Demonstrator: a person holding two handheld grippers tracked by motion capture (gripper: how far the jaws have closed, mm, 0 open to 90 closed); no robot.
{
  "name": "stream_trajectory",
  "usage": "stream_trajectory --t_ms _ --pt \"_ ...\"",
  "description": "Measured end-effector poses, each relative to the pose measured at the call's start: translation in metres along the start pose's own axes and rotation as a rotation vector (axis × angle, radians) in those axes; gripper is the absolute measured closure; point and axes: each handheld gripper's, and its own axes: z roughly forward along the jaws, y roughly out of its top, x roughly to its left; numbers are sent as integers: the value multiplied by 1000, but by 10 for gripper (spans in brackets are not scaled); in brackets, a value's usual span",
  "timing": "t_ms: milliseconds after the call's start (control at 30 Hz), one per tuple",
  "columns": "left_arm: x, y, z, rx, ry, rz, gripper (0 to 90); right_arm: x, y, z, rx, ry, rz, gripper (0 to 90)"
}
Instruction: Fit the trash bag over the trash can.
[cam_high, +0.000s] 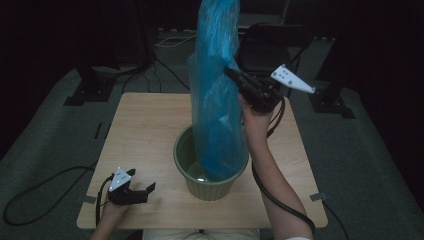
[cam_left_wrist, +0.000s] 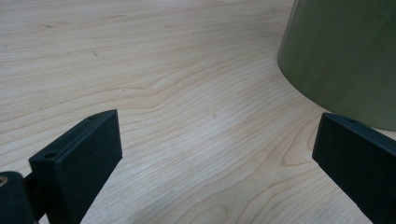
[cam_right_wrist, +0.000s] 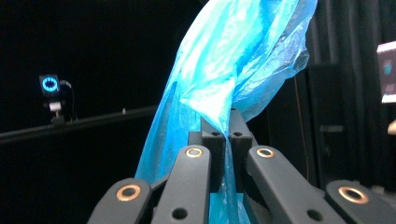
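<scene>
Your left gripper (cam_high: 134, 191) rests low at the near left corner of the wooden surface (cam_high: 145, 130), its jaws spread wide with nothing between them. In the left gripper view the two black jaws stand far apart over bare wood grain, and the olive wall of the green pot (cam_left_wrist: 345, 56) rises just beyond the far jaw, apart from it.

At the middle of the surface sits that green ribbed pot (cam_high: 210, 182), towards the near edge. The blue plastic bag (cam_high: 216, 90) stands tall out of it, its lower end hanging inside the pot's mouth and its top reaching up past the frame.

Your right gripper (cam_high: 231, 72) is raised high above the pot's right side, your forearm coming up from the near right. Its jaws are closed on the bag's right edge, well above the pot. In the right gripper view the jaws pinch a gathered fold of the blue plastic bag (cam_right_wrist: 233, 60), which billows up and away from the pinch and also trails down between the gripper's arms.
</scene>
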Motion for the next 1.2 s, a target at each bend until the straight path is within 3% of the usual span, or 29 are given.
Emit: stream_trajectory --t_ms 33,67,200,233,367,433,533,600,667,800,1067,1200 --pt "0 0 0 4 -4 1 20 -5 -16 0 30 12 32 895" --pt "-1 0 0 7 -4 4 20 -5 -16 0 30 12 32 895" --pt "0 1 -1 -5 -10 -11 20 -9 -43 -4 132 16 38 882" --pt "1 1 -1 -6 -9 -18 20 -11 -54 -11 159 18 51 878" --pt "2 1 -2 -14 -12 -38 20 -13 -70 -23 201 29 83 877" --pt "1 2 -2 -14 -14 -38 20 -13 -83 -33 254 43 101 878" --pt "0 4 -2 -11 -4 -28 20 -12 -88 -39 277 68 117 877" --pt "0 4 -2 -7 1 -31 20 -11 -91 -47 333 100 139 875" --pt "0 4 -2 -10 2 -43 20 -11 -93 -51 351 117 155 876" --pt "-2 6 -3 -9 1 -39 20 -9 -99 -55 395 131 149 875" --pt "-5 11 -6 -25 -16 -51 20 -6 -113 -64 459 125 162 876" --pt "-7 15 -5 -4 -27 -59 20 -8 -123 -67 502 122 173 876"
